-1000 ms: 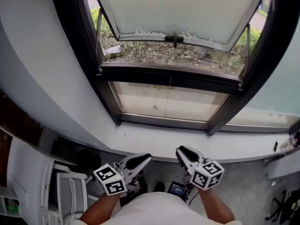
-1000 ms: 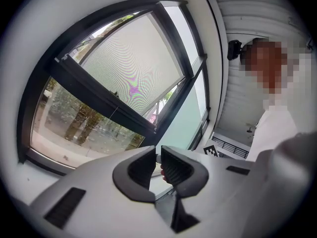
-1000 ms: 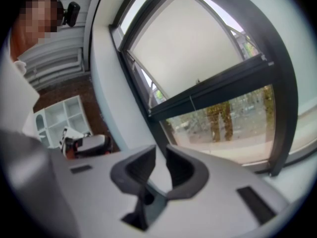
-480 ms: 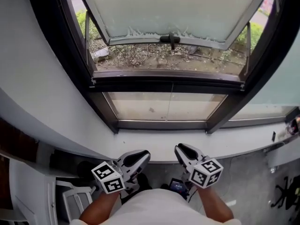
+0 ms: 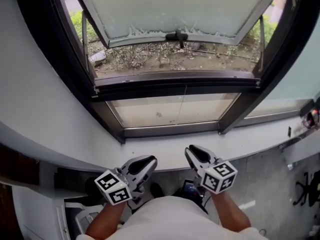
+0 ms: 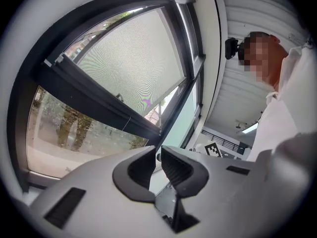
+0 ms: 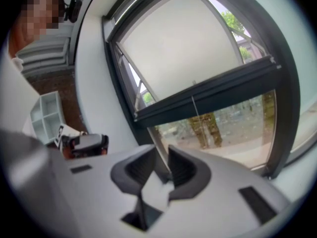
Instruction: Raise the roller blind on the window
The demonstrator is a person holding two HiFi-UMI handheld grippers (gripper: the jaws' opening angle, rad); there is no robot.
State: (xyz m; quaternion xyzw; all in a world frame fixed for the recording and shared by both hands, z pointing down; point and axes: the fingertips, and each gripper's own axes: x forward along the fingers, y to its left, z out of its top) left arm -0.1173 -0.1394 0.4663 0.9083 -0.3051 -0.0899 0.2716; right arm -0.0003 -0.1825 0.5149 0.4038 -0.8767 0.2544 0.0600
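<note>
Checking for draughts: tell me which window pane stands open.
The upper pane, swung outward at the bottom; the lower pane beneath it sits shut in its frame.

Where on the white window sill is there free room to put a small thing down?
The sill is bare along its middle and left part, between the dark window frame above and the left gripper and right gripper below. Only its far right end is crowded: small objects lie there beside the frame.
</note>
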